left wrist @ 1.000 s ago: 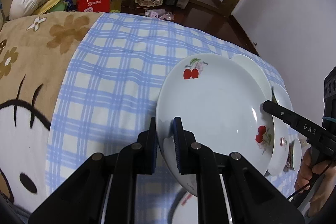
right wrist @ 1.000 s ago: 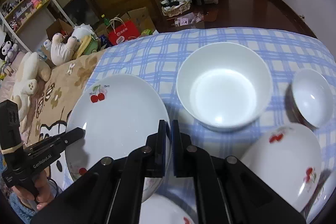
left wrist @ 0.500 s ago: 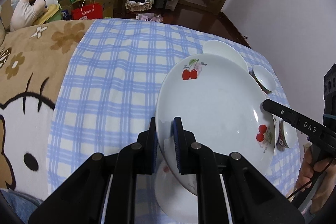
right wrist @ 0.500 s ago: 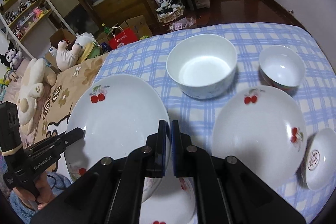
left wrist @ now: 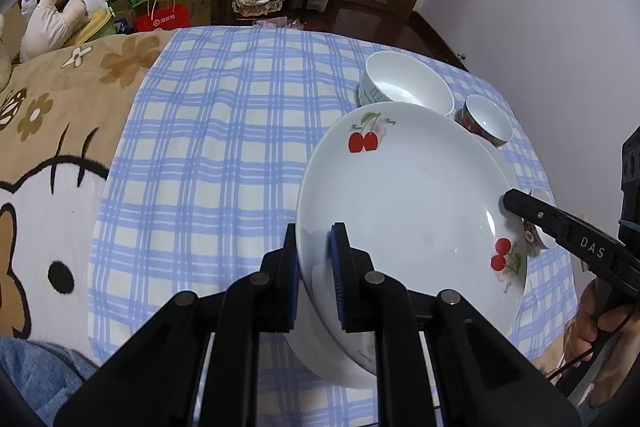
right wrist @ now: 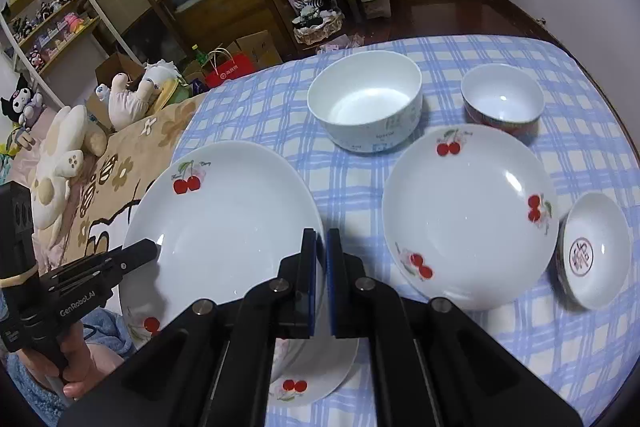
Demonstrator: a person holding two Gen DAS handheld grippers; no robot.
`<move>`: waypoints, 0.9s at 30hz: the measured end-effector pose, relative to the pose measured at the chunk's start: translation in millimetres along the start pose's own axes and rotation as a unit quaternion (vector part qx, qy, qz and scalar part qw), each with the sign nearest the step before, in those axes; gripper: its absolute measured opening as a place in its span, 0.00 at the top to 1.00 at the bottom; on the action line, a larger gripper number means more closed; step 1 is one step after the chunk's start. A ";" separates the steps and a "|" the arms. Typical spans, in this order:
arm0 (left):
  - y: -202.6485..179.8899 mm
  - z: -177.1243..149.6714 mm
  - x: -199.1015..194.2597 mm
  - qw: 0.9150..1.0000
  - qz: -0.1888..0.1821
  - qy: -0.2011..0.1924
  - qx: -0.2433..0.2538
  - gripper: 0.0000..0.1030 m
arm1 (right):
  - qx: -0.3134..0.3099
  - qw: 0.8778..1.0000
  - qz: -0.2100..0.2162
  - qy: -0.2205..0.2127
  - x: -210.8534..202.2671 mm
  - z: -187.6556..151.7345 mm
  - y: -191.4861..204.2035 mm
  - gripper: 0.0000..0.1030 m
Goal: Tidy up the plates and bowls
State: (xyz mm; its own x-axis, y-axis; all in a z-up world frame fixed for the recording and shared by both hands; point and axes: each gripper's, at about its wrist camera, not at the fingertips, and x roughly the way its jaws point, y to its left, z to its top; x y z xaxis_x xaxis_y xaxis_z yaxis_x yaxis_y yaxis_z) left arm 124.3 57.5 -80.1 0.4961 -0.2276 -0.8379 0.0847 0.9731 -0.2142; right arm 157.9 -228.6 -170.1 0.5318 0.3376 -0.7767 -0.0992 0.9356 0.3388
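Both grippers hold one white cherry plate point(left wrist: 408, 195) in the air, each on an opposite rim. My left gripper point(left wrist: 314, 259) is shut on its near rim; my right gripper point(right wrist: 320, 267) is shut on the other rim point(right wrist: 224, 223). Below the held plate lies another cherry plate point(right wrist: 316, 375), mostly hidden. A third cherry plate point(right wrist: 468, 219) lies to the right on the checked cloth. A large white bowl point(right wrist: 366, 99), a smaller red-sided bowl point(right wrist: 502, 101) and a small dish with a red mark point(right wrist: 596, 247) stand around it.
The blue checked cloth point(left wrist: 224, 131) covers the surface. A brown cartoon blanket point(left wrist: 48, 131) lies at the left with plush toys point(right wrist: 68, 147) beyond. Shelves, boxes and a red bag point(right wrist: 232, 71) stand on the floor behind.
Both grippers have lifted the held plate up and back towards me. The bowls and the third plate have come into fuller view, and the plate underneath now shows.
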 end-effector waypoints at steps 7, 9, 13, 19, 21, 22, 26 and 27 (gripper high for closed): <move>-5.6 -8.1 2.2 1.000 0.013 0.006 0.010 0.85 | 0.015 1.000 0.002 0.001 3.9 -10.6 -7.0 0.94; -5.4 -8.6 5.8 1.000 0.014 0.010 0.010 0.85 | 0.019 1.000 0.003 0.002 5.4 -13.3 -9.3 0.94; -5.3 -12.1 15.1 1.000 0.017 0.024 0.012 0.84 | 0.024 1.000 0.002 0.004 9.9 -17.2 -12.5 0.94; -1.5 -16.7 33.8 0.998 0.018 0.053 0.005 0.82 | 0.022 1.000 -0.004 0.013 21.2 -21.4 -14.0 0.94; -2.1 -18.2 37.5 0.998 0.023 0.058 0.008 0.82 | 0.026 1.000 -0.002 0.017 26.1 -25.6 -16.8 0.94; -2.5 -19.2 39.1 0.998 0.025 0.060 0.010 0.82 | 0.027 0.999 -0.002 0.018 27.5 -27.5 -18.1 0.94; -3.0 -23.7 46.4 0.997 0.027 0.072 0.017 0.82 | 0.023 0.999 -0.005 0.024 34.8 -35.7 -22.5 0.94; -3.4 -24.7 47.9 0.997 0.028 0.075 0.018 0.82 | 0.025 0.999 -0.004 0.025 35.6 -36.9 -24.2 0.94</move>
State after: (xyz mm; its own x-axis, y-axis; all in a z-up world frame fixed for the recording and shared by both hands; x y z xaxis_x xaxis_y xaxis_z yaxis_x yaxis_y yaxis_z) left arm 126.4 42.4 -132.0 0.3656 -0.1726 -0.9146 0.0921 0.9845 -0.1490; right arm 148.2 -235.4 -225.5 0.4900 0.3356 -0.8045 -0.0520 0.9325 0.3573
